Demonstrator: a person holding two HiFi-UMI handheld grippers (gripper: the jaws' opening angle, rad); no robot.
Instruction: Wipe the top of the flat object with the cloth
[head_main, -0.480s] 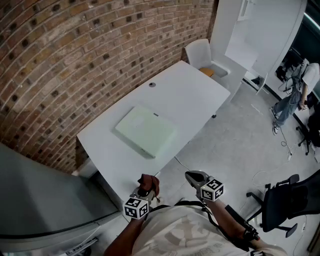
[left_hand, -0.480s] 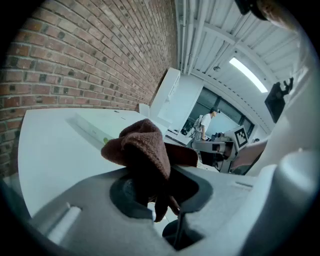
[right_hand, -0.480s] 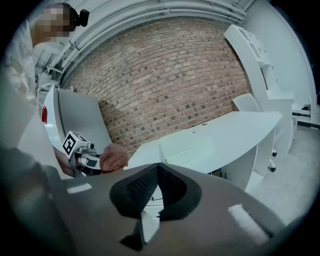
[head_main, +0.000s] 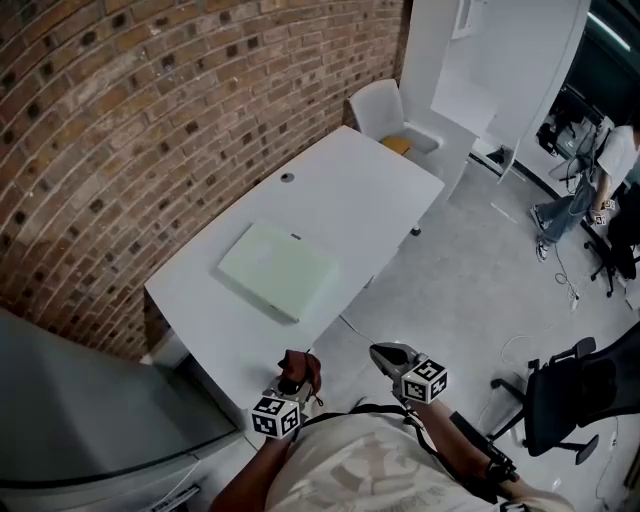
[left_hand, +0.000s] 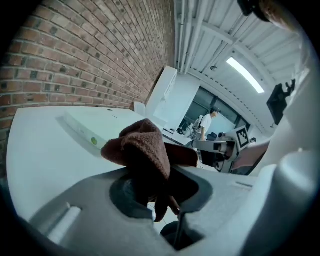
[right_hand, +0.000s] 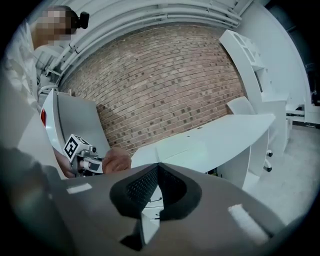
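Note:
A flat pale green object (head_main: 277, 269) lies on the white table (head_main: 360, 200), also seen in the left gripper view (left_hand: 95, 131) and the right gripper view (right_hand: 182, 152). My left gripper (head_main: 293, 378) hangs off the table's near end, shut on a bunched brown cloth (head_main: 298, 371) that bulges out of its jaws (left_hand: 142, 150). My right gripper (head_main: 388, 355) is beside it over the floor, shut with nothing in it (right_hand: 158, 167). Both are well short of the flat object.
A brick wall (head_main: 150, 120) runs along the table's far side. A white chair (head_main: 385, 110) stands at the far end. A grey cabinet (head_main: 90, 400) is at the left, a black office chair (head_main: 575, 395) at the right. A person (head_main: 585, 190) stands in the distance.
The table and flat object have slid slightly left and up in the head view. Both grippers keep their places in the view, the cloth still held.

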